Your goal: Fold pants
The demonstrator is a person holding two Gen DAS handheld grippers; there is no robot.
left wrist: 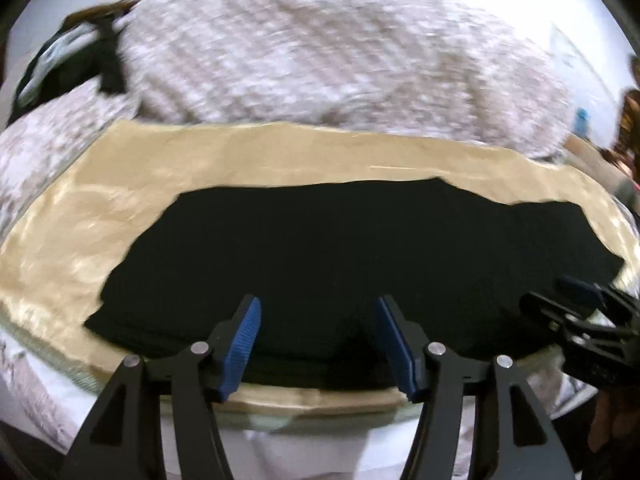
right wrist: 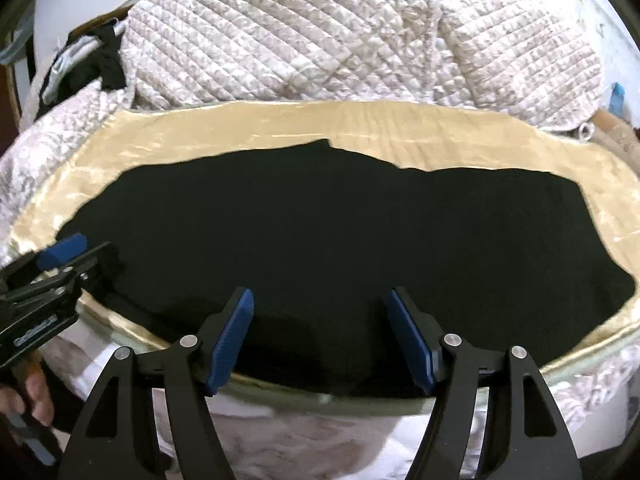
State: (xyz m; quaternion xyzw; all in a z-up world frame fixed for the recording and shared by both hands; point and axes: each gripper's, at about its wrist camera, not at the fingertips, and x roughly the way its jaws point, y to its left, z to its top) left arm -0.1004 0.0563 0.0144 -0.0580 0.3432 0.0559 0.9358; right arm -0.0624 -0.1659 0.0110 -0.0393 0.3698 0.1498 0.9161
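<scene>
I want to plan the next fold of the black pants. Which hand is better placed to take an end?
Probably left, narrowly. The left tongs are open at the left end of the pants; the right tongs, also open, sit further in from the right end.

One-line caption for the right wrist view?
Right gripper open above black pants lying flat on a tan cloth.

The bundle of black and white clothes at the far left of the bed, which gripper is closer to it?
Left. The left gripper sits on the bundle's side of the black pants; the right gripper is farther along their near edge, away from it.
</scene>
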